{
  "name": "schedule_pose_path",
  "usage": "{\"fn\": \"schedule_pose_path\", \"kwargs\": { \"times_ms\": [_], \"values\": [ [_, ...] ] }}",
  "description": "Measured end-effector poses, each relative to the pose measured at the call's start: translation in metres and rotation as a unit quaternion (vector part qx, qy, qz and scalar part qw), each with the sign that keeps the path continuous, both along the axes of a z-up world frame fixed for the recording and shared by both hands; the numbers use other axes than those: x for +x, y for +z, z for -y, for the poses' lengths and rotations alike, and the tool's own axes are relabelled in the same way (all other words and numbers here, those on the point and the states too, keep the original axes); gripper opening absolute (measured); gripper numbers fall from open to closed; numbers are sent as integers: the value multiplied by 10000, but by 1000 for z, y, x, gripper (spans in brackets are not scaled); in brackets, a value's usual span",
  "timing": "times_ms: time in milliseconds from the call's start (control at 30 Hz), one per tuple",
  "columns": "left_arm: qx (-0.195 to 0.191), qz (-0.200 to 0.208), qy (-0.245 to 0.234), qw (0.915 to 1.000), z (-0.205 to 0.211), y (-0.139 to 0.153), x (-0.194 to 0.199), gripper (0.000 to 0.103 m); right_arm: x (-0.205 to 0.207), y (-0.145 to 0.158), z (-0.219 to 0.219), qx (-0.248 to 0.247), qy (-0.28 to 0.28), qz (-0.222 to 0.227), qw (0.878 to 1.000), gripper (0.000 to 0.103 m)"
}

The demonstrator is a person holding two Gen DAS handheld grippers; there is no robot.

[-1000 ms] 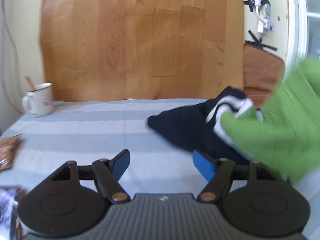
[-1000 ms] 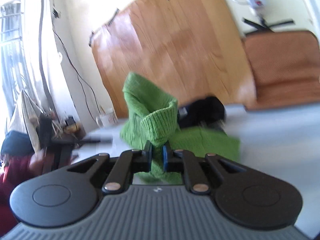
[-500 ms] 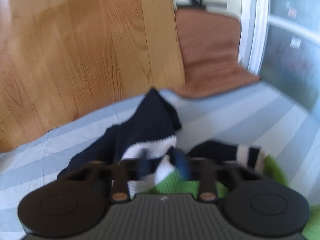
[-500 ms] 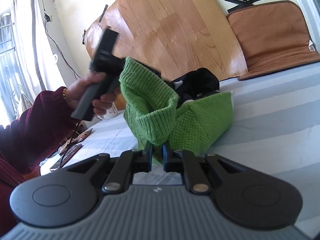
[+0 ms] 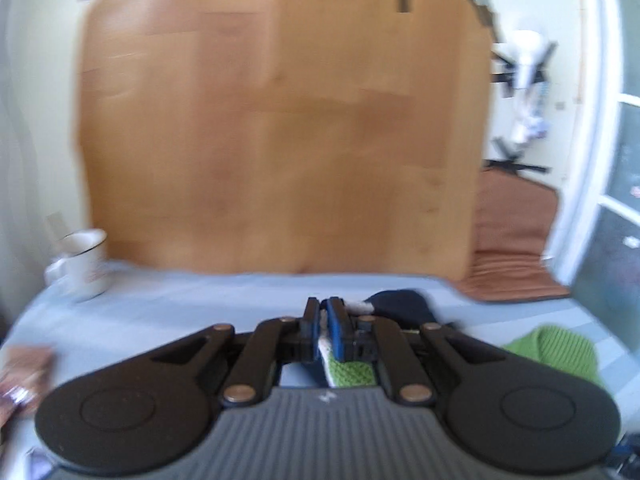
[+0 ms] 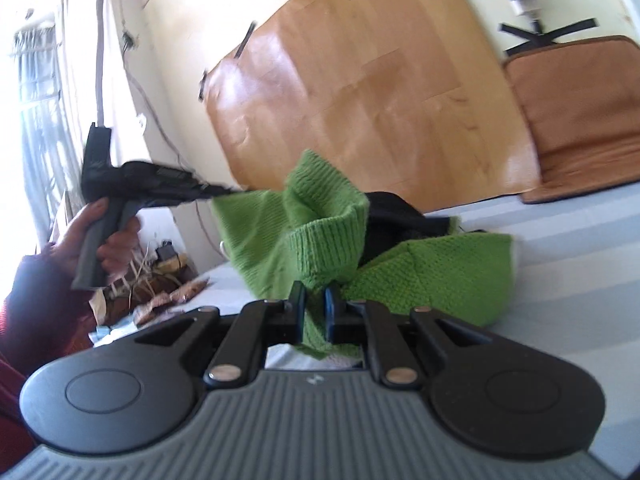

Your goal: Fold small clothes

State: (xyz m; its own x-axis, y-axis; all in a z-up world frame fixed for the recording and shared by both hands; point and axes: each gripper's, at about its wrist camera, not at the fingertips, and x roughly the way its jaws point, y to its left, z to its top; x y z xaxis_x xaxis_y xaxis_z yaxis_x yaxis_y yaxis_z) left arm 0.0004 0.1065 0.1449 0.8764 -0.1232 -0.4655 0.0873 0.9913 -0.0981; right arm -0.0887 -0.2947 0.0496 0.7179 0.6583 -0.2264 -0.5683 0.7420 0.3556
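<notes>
A green knit garment (image 6: 440, 280) is stretched above the blue-striped sheet (image 6: 580, 264). My right gripper (image 6: 314, 304) is shut on its ribbed cuff. My left gripper (image 5: 325, 316) is shut on another edge of the same green garment (image 5: 560, 348), and white and green knit shows between its pads. In the right wrist view a hand (image 6: 116, 236) holds the left gripper (image 6: 236, 190) up at the left, with the green cloth hanging from its tip. A navy garment (image 6: 400, 216) lies behind the green one, and it also shows just past the left fingers as a navy garment (image 5: 400, 308).
A white mug (image 5: 86, 264) stands at the far left of the sheet. A wooden board (image 5: 280, 128) leans on the wall behind it, with a brown cushion (image 5: 516, 240) to its right. Small clutter (image 6: 160, 284) lies along the sheet's left edge.
My left gripper was open over the sheet, swung to the clothes pile, shut on the fabric and lifted it. My right gripper kept its hold on the cuff and sank a little.
</notes>
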Motion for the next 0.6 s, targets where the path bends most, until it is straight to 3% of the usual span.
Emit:
{"fn": "schedule_pose_path", "kwargs": {
  "times_ms": [200, 267, 300, 333, 400, 500, 600],
  "values": [
    [-59, -993, 636, 9930, -42, -70, -22, 7, 7, -14, -36, -846, -7, -5, 9964, 13],
    [-95, -916, 556, 9942, -46, -76, -34, 8, 6, -17, -40, -1110, -48, 8, 9938, 13],
    [0, -748, 446, 9962, -44, -75, -43, 15, 5, -17, -39, -1157, -50, -3, 9933, 13],
    [149, -553, 291, 9979, -39, -71, -48, 28, 5, -17, -38, -1157, -53, -34, 9933, 13],
    [420, -167, -68, 9990, -26, -61, -52, 40, 4, -18, -34, -1136, -85, -94, 9934, 13],
    [741, 37, -826, 9938, -2, -56, -44, 40, 0, -15, -32, -968, -42, -127, 9952, 13],
    [986, 94, -1737, 9798, 18, -65, -27, 40, -13, -11, -35, -1000, -23, -41, 9950, 12]
  ]
}}
